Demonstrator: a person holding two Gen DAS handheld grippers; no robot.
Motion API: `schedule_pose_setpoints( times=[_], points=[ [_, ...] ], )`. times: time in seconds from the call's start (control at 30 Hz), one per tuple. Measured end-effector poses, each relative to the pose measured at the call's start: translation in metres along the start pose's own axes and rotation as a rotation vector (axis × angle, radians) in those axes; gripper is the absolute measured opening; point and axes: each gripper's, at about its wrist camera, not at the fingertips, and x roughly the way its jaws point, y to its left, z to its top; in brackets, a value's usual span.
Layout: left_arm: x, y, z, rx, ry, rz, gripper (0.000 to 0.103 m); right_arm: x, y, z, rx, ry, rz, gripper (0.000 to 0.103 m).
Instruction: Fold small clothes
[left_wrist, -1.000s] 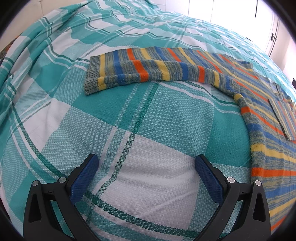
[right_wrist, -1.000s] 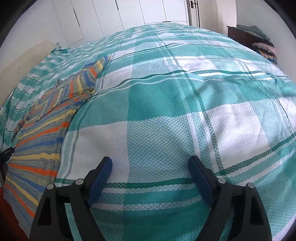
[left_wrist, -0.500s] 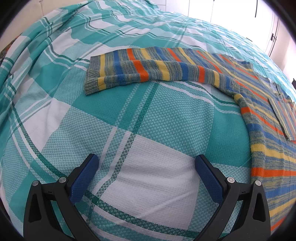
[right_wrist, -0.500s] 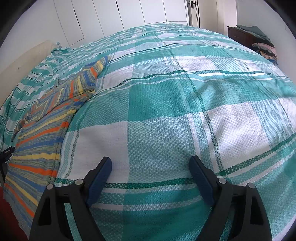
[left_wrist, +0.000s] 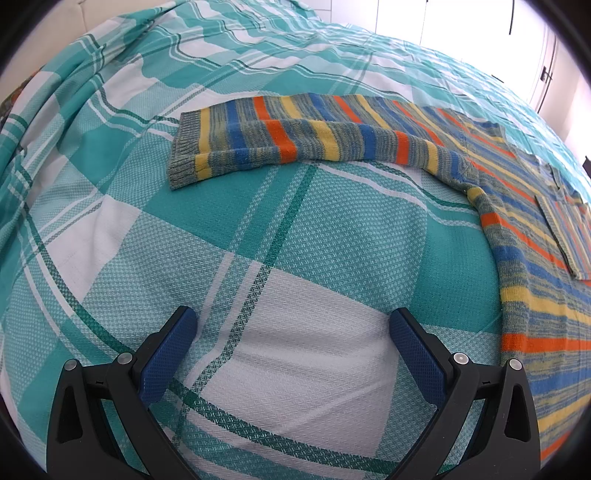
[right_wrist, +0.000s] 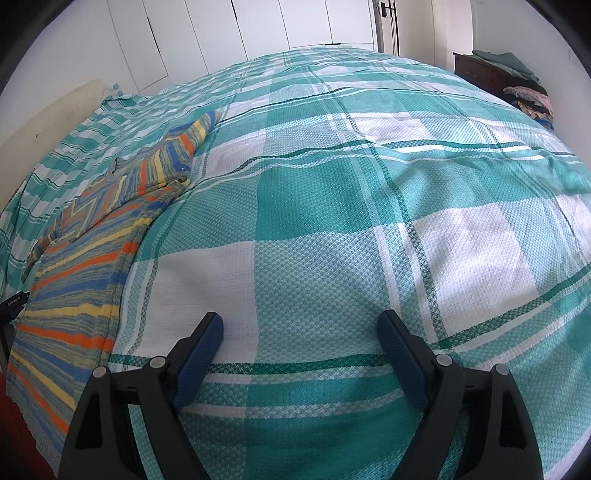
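A bed covered by a teal, white and dark-green plaid woven bedspread (left_wrist: 332, 229) fills both views, with white panelled wardrobe doors (right_wrist: 258, 33) behind it and, at the far right of the right wrist view, a dark wooden cabinet (right_wrist: 480, 72) piled with folded and crumpled clothes. The small knitted sweater with blue, orange, yellow and grey stripes (left_wrist: 517, 236) lies flat on the bedspread, one sleeve stretched out leftward in the left wrist view, its body running down the right edge there and along the left edge of the right wrist view. The left gripper (left_wrist: 293, 325) and the right gripper (right_wrist: 301, 326) both hover over bare bedspread with their blue-padded jaws spread wide and nothing between them, each well apart from the sweater.
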Motion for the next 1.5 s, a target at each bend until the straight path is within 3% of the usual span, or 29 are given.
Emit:
schedule_pose_setpoints(
  times=[1.5],
  points=[
    [-0.0002, 0.0001, 0.0001, 0.0, 0.0, 0.0, 0.103, 0.001, 0.0009, -0.0002, -0.006, -0.002, -0.006, 0.087]
  ],
)
